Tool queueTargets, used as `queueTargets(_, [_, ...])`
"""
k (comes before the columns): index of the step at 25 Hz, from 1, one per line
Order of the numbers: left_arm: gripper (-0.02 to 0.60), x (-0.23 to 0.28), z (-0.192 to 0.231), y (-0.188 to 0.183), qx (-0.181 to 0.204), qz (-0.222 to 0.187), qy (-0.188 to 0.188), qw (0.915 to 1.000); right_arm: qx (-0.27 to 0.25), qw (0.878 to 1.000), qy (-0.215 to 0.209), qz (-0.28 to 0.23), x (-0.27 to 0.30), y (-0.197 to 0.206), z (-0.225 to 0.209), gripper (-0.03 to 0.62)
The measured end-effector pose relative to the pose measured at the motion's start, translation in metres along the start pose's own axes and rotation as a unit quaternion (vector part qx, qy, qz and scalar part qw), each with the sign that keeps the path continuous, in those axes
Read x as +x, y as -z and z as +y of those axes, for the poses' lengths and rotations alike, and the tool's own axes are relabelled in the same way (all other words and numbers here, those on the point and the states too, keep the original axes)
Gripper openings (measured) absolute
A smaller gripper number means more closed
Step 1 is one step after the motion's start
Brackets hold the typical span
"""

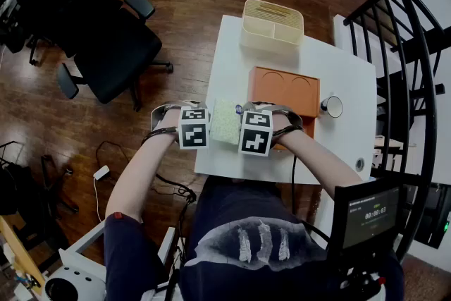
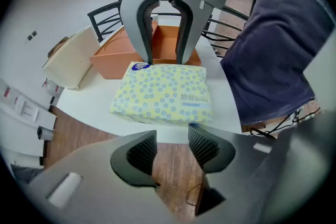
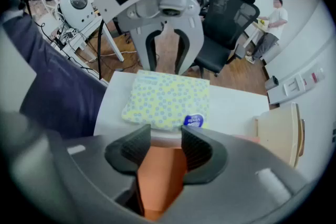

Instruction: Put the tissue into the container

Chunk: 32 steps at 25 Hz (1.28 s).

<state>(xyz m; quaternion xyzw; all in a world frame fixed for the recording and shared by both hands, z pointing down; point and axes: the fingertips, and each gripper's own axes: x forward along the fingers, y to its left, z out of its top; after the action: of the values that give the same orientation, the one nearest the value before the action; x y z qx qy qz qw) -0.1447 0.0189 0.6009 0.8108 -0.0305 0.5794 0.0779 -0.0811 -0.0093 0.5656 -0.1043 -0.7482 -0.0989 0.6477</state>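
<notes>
A yellow tissue pack (image 1: 225, 122) with blue dots lies flat near the front edge of the white table (image 1: 338, 144). It sits between my two grippers, which face each other across it. My left gripper (image 1: 211, 122) is just left of the pack (image 2: 163, 93), jaws (image 2: 172, 150) open with only floor showing between them. My right gripper (image 1: 242, 126) is at the pack's (image 3: 168, 99) right side, jaws (image 3: 165, 148) open above a corner of the orange box (image 3: 160, 181). A cream container (image 1: 272, 26) stands at the table's far edge.
The orange box (image 1: 285, 89) lies mid-table behind the pack, and a small round white object (image 1: 331, 106) sits to its right. A black office chair (image 1: 116, 46) stands left of the table, with a black railing (image 1: 412, 67) on the right. People stand far off (image 3: 275, 13).
</notes>
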Motion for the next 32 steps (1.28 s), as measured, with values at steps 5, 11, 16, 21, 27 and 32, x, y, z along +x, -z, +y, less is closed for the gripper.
queueTargets(5, [0.120, -0.001, -0.009, 0.001, -0.013, -0.011, 0.072, 0.9972, -0.003, 0.999, -0.013, 0.036, -0.004, -0.002, -0.007, 0.147])
queueTargets(11, [0.002, 0.009, 0.003, 0.012, -0.016, -0.007, 0.049, 0.9987, 0.004, 0.998, -0.013, 0.055, -0.004, 0.010, -0.005, 0.003])
queueTargets(16, [0.002, 0.015, 0.005, 0.005, -0.002, -0.003, 0.058, 0.9983, 0.002, 0.997, -0.024, 0.071, 0.017, 0.007, 0.001, 0.002])
queueTargets(21, [0.002, 0.019, 0.002, 0.003, 0.018, 0.003, 0.073, 0.9971, -0.002, 0.998, -0.021, 0.057, 0.028, 0.006, -0.002, 0.002])
queueTargets(27, [0.002, 0.016, -0.008, 0.008, 0.047, 0.029, 0.061, 0.9966, -0.018, 1.000, -0.020, 0.004, 0.010, -0.011, 0.006, 0.002])
queueTargets(32, [0.008, -0.010, -0.017, -0.004, 0.063, 0.015, 0.022, 0.9976, -0.017, 0.999, -0.008, -0.033, -0.026, -0.014, 0.020, 0.002])
